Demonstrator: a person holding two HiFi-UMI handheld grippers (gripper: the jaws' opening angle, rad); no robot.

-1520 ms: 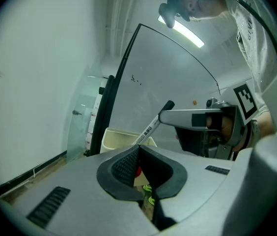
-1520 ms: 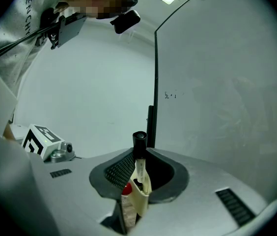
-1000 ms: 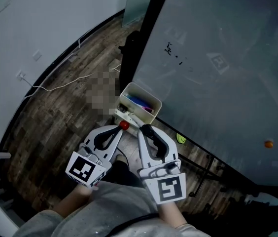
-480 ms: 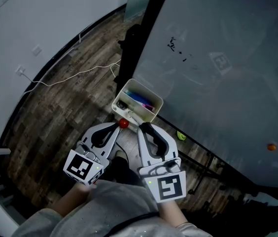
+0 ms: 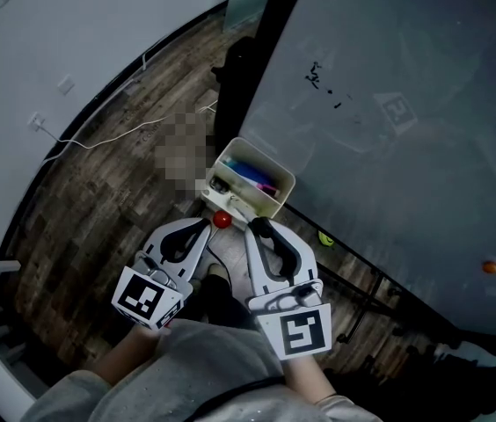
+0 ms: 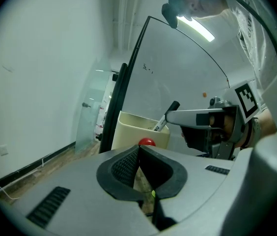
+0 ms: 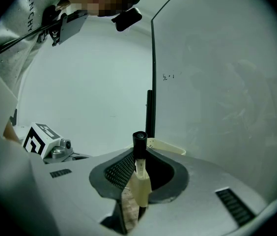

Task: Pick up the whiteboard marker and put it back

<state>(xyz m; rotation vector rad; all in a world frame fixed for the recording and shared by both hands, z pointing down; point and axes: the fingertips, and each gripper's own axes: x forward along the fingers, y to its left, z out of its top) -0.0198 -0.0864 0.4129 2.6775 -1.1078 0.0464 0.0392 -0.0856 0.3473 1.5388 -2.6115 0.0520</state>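
Now whiteboard marker (image 7: 139, 144) clamped between jaws of right hand-held gripper (image 5: 261, 229) — left hand-held gripper (image 5: 210, 229) jaws pressed together.

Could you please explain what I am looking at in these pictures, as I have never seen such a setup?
There is no robot here: a person holds a two-jaw gripper in each hand. The head view comes from a camera on the person's head, looking down at the left gripper, the right gripper, a wooden floor and a whiteboard with a cream bin on it. The other two views come from cameras riding on each gripper, looking along its jaws. The right gripper is clamped on a black-capped marker. The left gripper's jaws are together, with nothing between them.
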